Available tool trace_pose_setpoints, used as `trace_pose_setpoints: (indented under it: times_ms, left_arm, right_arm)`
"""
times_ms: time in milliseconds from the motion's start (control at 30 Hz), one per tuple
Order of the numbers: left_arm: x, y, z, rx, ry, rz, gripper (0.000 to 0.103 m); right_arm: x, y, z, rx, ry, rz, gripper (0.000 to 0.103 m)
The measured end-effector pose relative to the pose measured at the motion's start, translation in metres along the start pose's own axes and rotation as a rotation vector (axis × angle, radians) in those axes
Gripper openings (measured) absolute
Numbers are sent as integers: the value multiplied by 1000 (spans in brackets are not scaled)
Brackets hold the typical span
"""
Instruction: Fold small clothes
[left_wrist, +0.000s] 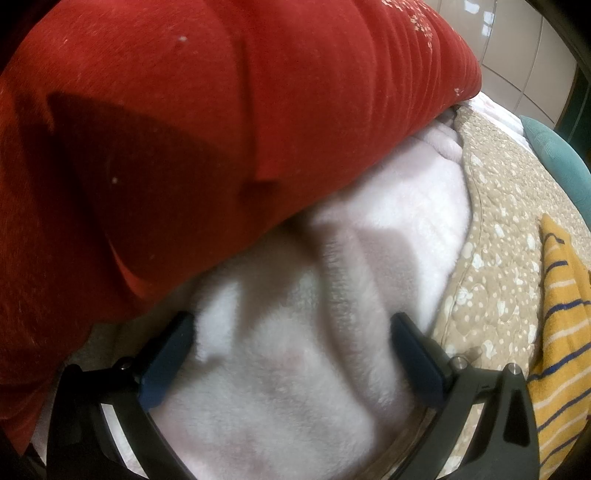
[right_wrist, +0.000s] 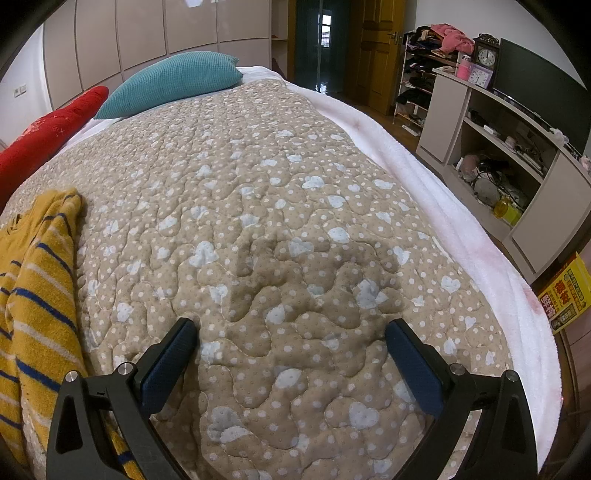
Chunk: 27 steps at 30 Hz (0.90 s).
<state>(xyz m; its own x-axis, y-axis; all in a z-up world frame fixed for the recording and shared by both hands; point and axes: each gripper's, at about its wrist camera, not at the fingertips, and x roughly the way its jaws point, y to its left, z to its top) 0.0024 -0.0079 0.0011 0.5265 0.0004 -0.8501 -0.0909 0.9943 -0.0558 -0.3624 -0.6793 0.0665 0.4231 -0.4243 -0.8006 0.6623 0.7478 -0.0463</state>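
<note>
A small yellow garment with blue and white stripes (right_wrist: 37, 280) lies crumpled on the tan quilted bedspread (right_wrist: 258, 206) at the left of the right wrist view. It also shows at the right edge of the left wrist view (left_wrist: 561, 332). My right gripper (right_wrist: 291, 332) is open and empty, over the bare quilt to the right of the garment. My left gripper (left_wrist: 291, 328) is open and empty, over a fluffy white blanket (left_wrist: 280, 369) beside a red pillow (left_wrist: 184, 110), left of the garment.
A teal pillow (right_wrist: 173, 79) and the red pillow (right_wrist: 44, 136) lie at the head of the bed. The white blanket (right_wrist: 480, 229) edges the bed's right side. A white shelf unit (right_wrist: 498, 147) and a yellow box (right_wrist: 567, 291) stand to the right.
</note>
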Motion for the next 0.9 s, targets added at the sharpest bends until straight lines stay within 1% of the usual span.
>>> trace_pose_setpoints:
  times_ms: [400, 500, 600, 700, 767, 833, 900]
  left_arm:
    - [0, 7, 0, -2, -1, -2, 103]
    - [0, 4, 0, 4, 1, 6, 103]
    - [3, -2, 6, 12, 24, 20, 103]
    - [1, -5, 7, 12, 13, 29, 103]
    - [-10, -2, 4, -3, -14, 34, 103]
    - [-30, 3, -1, -14, -50, 33, 103]
    - [-56, 12, -8, -35, -84, -27, 103]
  right_arm:
    - [0, 0, 0, 0, 0, 0, 103]
    - [0, 0, 0, 0, 0, 0, 103]
    - [0, 0, 0, 0, 0, 0, 103]
    - [0, 0, 0, 0, 0, 0, 103]
    - [0, 0, 0, 0, 0, 0, 103]
    - [0, 0, 0, 0, 0, 0, 103]
    - [0, 0, 0, 0, 0, 0, 103]
